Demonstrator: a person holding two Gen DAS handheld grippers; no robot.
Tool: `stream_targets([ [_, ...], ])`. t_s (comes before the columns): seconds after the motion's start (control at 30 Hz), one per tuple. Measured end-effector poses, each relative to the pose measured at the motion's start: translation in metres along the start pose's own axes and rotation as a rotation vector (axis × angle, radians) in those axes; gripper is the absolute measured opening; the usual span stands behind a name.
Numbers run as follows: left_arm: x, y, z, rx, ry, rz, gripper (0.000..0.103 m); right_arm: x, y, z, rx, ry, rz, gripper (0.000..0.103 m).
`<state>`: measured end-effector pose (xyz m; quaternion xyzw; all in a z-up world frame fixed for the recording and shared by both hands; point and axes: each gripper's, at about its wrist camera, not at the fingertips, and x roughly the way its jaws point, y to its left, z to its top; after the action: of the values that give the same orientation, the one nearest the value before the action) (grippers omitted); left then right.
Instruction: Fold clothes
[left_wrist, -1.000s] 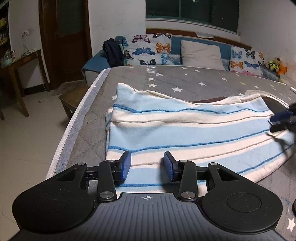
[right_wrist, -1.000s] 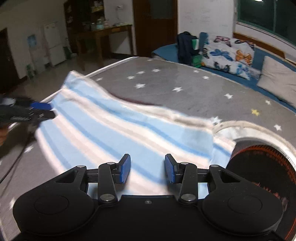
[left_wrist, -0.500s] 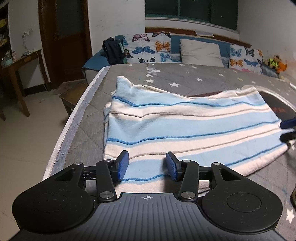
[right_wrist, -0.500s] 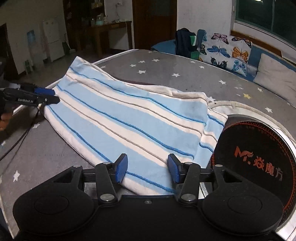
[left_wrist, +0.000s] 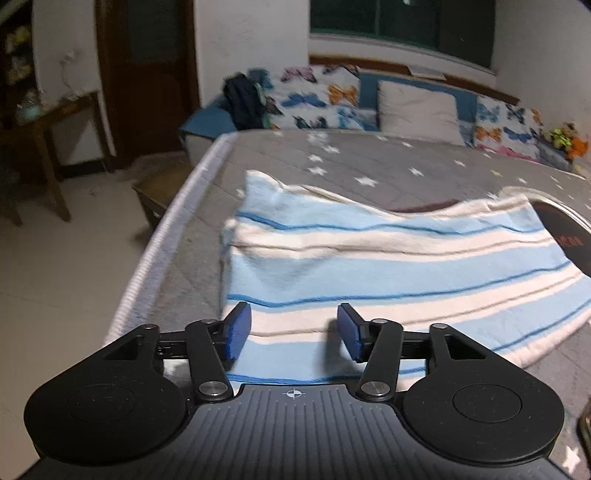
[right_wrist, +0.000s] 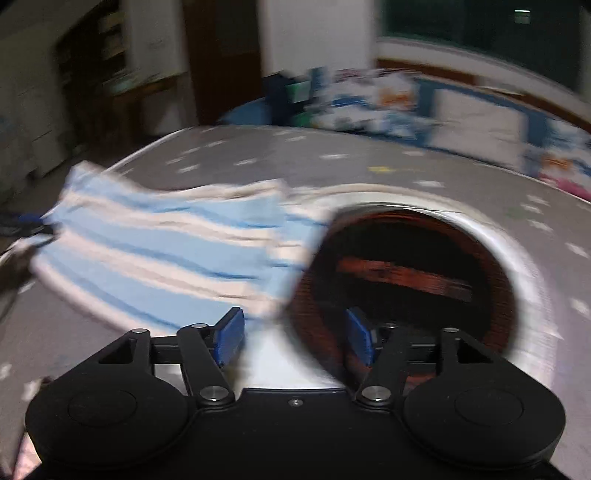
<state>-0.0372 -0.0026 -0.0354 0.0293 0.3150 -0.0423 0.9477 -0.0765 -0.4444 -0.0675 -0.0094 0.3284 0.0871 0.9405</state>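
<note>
A folded light-blue and cream striped knit garment lies flat on the grey star-printed bed cover, near the bed's left edge. The left gripper hovers over its near hem, blue-padded fingers apart and just widened, gripping nothing. The right gripper, in a blurred view, also just spread, holds nothing, above a round black disc beside the garment.
</note>
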Motion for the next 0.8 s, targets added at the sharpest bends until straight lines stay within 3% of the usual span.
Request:
stream_targets([
  [0.13,-0.005,0.010,-0.006,-0.051,-0.058,0.096,0.070,-0.018,-0.051,-0.014,0.129,-0.062,-0.158,0.070],
  [0.33,-0.001,0.019,-0.012,-0.080,-0.058,0.220,0.071,-0.030,-0.126,-0.039,0.309,-0.104,-0.369,0.070],
  [0.57,0.007,0.016,-0.018,-0.085,-0.062,0.267,0.080,-0.022,-0.157,-0.053,0.391,-0.099,-0.436,0.072],
  [0.8,0.012,0.017,-0.017,-0.091,-0.040,0.252,0.083,-0.014,-0.159,-0.053,0.365,-0.097,-0.453,0.081],
])
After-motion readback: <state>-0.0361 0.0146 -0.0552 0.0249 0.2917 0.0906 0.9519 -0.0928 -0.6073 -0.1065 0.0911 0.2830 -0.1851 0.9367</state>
